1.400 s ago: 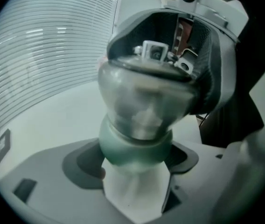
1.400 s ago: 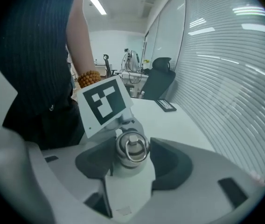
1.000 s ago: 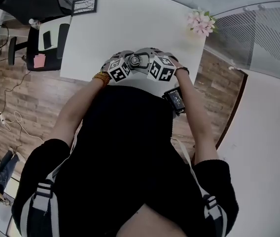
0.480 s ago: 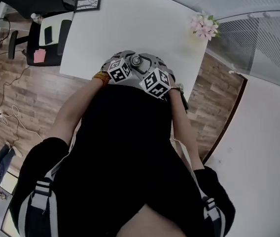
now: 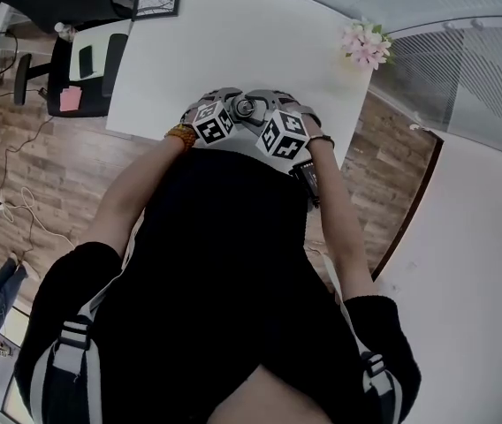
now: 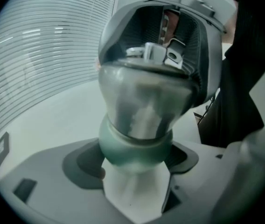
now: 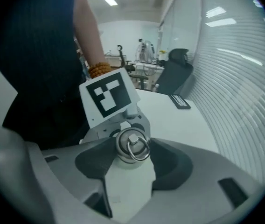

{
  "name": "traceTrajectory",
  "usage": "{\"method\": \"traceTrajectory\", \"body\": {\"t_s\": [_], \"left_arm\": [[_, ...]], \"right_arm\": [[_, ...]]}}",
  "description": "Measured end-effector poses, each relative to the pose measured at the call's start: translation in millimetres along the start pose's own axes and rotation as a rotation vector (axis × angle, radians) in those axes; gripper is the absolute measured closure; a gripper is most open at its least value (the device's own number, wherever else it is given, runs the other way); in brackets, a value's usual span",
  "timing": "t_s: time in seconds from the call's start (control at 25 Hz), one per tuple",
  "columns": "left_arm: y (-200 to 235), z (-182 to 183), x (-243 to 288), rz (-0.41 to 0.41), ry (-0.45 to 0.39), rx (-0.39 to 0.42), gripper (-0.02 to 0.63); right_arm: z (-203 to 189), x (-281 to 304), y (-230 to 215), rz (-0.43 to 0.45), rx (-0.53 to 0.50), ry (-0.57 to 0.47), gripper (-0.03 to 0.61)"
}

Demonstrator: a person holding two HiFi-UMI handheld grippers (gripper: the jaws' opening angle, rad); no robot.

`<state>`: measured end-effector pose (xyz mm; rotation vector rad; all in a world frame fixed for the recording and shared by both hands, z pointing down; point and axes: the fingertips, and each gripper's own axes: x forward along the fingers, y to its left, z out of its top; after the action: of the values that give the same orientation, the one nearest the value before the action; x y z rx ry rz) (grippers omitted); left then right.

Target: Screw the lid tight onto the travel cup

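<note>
Marker cube (image 7: 108, 97) tops left tongs (image 6: 135, 158) clamping travel cup (image 6: 144, 104).

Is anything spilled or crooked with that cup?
No, nothing stands out. The travel cup is held in the left gripper, its lid looks level on top, and the white table shows no spill.

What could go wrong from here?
1. The right gripper pinches only the small ringed lid, so it may slip when twisted.
2. The left gripper holds the cup at a rounded band, so the cup may spin instead of tightening.
3. Both work near the table edge, so a dropped cup could fall to the floor.
</note>
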<state>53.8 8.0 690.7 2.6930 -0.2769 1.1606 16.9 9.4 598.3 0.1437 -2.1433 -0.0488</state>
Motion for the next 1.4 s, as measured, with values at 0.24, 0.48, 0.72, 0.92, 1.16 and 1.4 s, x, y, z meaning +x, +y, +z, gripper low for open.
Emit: {"method": "traceTrajectory", "body": {"t_s": [0.24,0.48,0.72,0.92,1.16,1.4], "left_arm": [[-0.7,0.3,0.8,0.008,0.007,-0.011,0.232],[0.0,0.4,0.3,0.009,0.005,-0.009,0.232],[0.0,-0.6,0.7,0.003,0.008,-0.001,0.233],[-0.9,-2.6,0.6,-0.005,0.016,0.029,0.233],[-2.1,-3.8,-0.5,-0.049,0.008,0.063,0.233],[-4.4,-1.0,-1.1,-0.031,-0.021,0.044,0.232]], "right_arm": [[-1.5,-1.2,3.1,0.05,-0.129,-0.008,0.341],[3.6,-11.7,-2.8,-0.046,0.198,-0.107,0.307],[6.4,-2.1,-7.4,-0.095,0.267,-0.047,0.328],[7.7,1.7,-1.3,0.035,0.102,0.004,0.331],[9.8,1.3,6.6,0.266,-0.221,0.031,0.331],[10.6,-8.6,-2.1,0.069,0.019,-0.058,0.296]]}}
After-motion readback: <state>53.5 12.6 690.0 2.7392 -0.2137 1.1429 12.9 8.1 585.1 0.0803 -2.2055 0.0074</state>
